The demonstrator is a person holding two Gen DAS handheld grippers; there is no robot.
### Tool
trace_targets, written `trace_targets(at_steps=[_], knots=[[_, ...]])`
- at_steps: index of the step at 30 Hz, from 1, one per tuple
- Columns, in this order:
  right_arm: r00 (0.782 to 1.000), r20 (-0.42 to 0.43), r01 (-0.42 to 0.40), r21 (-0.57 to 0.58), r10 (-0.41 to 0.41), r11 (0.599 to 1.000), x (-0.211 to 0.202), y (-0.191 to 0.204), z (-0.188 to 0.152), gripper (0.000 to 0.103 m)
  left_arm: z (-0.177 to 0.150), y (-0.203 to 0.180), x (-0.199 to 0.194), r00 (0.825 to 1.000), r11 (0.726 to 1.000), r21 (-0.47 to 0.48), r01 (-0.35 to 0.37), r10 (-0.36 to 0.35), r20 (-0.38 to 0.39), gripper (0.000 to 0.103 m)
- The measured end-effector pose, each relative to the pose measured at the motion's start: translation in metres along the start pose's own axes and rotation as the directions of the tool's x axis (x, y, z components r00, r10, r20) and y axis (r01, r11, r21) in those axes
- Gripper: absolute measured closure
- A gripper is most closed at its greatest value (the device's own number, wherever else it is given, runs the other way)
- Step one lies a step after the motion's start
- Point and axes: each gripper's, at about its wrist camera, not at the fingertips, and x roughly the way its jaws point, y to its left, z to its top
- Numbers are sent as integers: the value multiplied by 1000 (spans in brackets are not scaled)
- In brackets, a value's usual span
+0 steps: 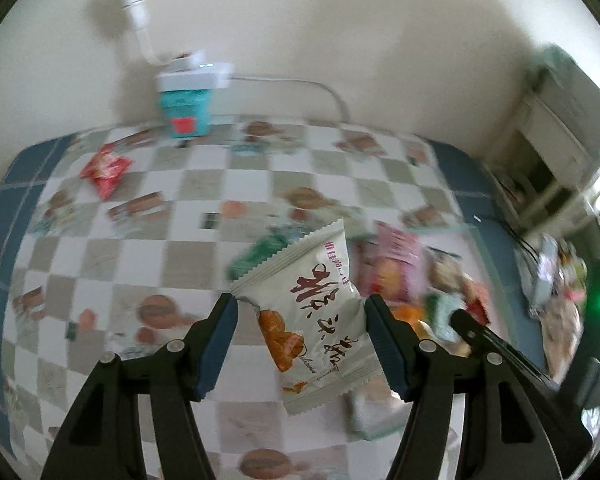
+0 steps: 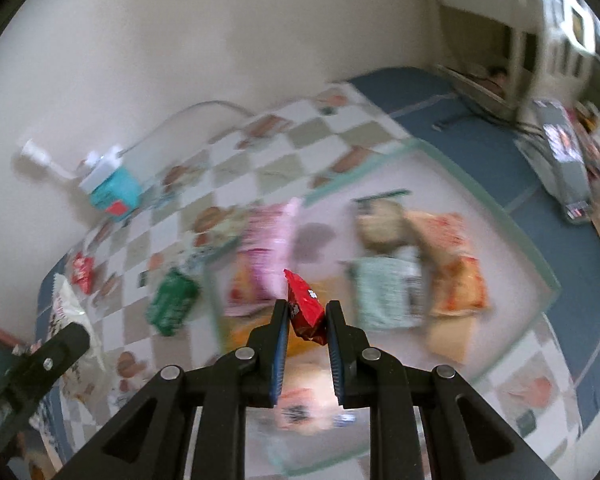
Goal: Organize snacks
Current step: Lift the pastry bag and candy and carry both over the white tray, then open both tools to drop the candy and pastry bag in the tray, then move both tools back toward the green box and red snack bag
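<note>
A white snack packet (image 1: 316,316) with red lettering and a bread picture is gripped between the blue pads of the left tongs (image 1: 300,312), lifted above the surface (image 1: 140,248), which is covered by a checkered cloth. A small red snack packet (image 2: 306,308) is pinched in the right tongs (image 2: 307,312), which are closed tight on it. Below the red packet a clear tray (image 2: 500,224) is seen, with several snack packets lying in it: a pink one (image 2: 266,236), a pale green one (image 2: 388,292) and an orange one (image 2: 456,276). A green packet (image 2: 172,304) lies on the cloth just left of the tray. Further left and farther back a red packet (image 1: 106,170) lies alone. A teal box (image 1: 186,110) stands at the far edge against the wall. The background is heavily blurred.
</note>
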Motion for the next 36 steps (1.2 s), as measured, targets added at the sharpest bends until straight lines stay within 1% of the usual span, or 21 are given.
trace_targets(at_steps=[3,7,11,14,16,18,20,21,22,23,24,25,26,28,29,30,31,32,33,34,36], knots=[[1000,-9,20,36,-20,999,3,-20,-1,83,-7,-28,7,999,997,57,44,-43,-18,36],[999,-21,36,74,-35,997,6,-40,-3,83,-14,-48,16,998,993,103,64,-61,-33,36],[999,-32,43,82,-40,996,9,-48,-5,82,-17,-57,27,994,989,110,96,-91,-54,35],[999,-36,41,85,-38,996,11,-48,-5,82,-18,-62,32,989,984,112,140,-134,-65,35],[998,-39,44,89,-40,995,12,-48,-5,82,-19,-66,33,985,978,118,170,-163,-64,33],[998,-43,55,107,-50,993,12,-51,-5,81,-19,-67,35,982,977,114,182,-175,-71,31],[997,-51,65,121,-59,991,13,-54,-6,76,-18,-65,34,982,978,106,181,-173,-73,31],[996,-56,69,124,-62,990,14,-55,-7,72,-18,-64,35,983,979,103,176,-169,-72,30],[996,-64,75,126,-68,989,15,-55,-7,67,-17,-61,35,984,981,94,169,-163,-71,28],[995,-68,78,125,-70,989,15,-56,-8,65,-16,-58,35,985,982,85,166,-160,-71,24],[995,-71,81,124,-73,989,16,-55,-8,57,-15,-53,35,985,985,72,160,-155,-72,23],[994,-73,86,120,-77,989,16,-54,-8,48,-13,-46,35,987,988,53,147,-143,-72,23],[994,-73,91,116,-82,989,16,-53,-8,43,-11,-40,35,989,991,39,132,-129,-72,22],[994,-67,95,106,-88,990,15,-51,-8,32,-7,-21,36,996,998,-2,59,-59,-67,11],[994,-64,96,102,-89,990,15,-49,-8,30,-7,-12,36,998,1000,-16,24,-25,-61,6],[994,-60,95,96,-89,991,15,-48,-8,25,-5,-1,36,998,999,-35,-26,24,-54,6],[994,-57,93,89,-88,992,15,-46,-8,20,-4,13,36,996,995,-57,-84,82,-48,6],[995,-55,91,81,-87,993,15,-44,-9,18,-3,23,35,992,990,-72,-122,119,-46,6],[995,-52,91,74,-87,993,15,-42,-9,12,-2,40,35,983,979,-100,-179,175,-47,5],[995,-48,92,63,-89,994,15,-39,-9,6,-1,51,34,978,971,-120,-207,202,-49,5],[995,-41,92,44,-90,995,14,-33,-10,2,0,74,33,968,953,-167,-251,245,-57,5]])
